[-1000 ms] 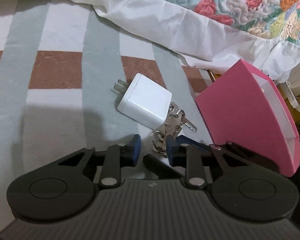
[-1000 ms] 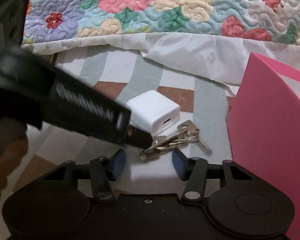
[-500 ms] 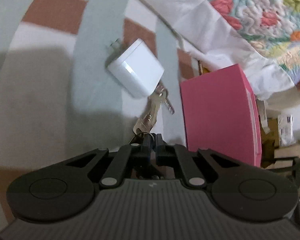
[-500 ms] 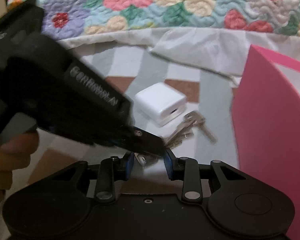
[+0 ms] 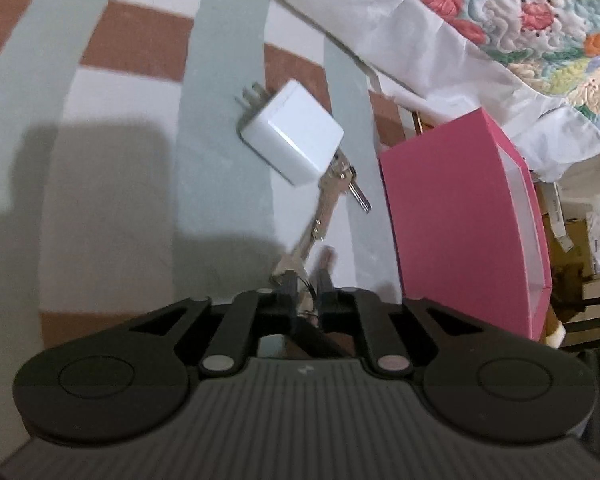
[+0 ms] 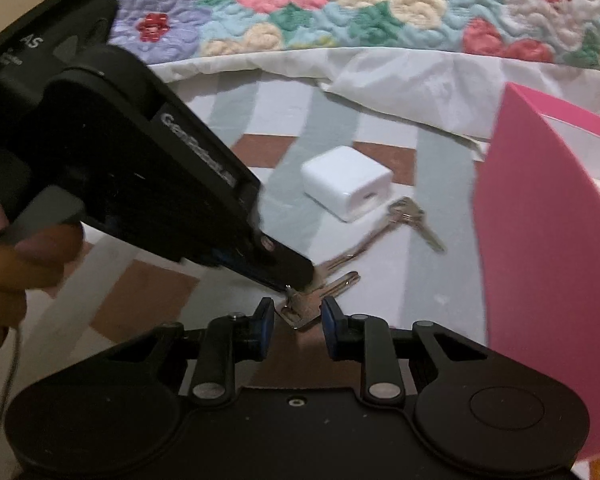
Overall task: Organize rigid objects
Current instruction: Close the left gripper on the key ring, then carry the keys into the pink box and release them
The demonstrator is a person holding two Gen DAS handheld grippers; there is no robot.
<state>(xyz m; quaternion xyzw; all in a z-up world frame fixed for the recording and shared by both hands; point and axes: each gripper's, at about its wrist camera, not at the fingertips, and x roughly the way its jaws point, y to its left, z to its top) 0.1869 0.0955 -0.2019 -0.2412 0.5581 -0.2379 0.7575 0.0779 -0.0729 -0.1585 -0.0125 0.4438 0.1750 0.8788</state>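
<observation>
Keys (image 5: 324, 208) now between left tongs (image 5: 305, 294).

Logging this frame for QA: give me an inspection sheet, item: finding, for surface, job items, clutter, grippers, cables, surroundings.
Surface: striped cloth in grey-green, white and brown bands, with gripper shadows on it.
Job's things: bunch of keys stretched out, one end pinched; white charger lying flat, prongs pointing away from the keys; pink box upright and open-topped beside them.
Clutter: nothing seen on the cloth.
Grippers: left gripper shut on the ring end of the keys; right gripper open, fingers either side of that same end.
Cables: thin cord hanging below the hand on the left gripper.
Surroundings: floral quilt with white sheet at its edge; boxes beyond the pink box.
</observation>
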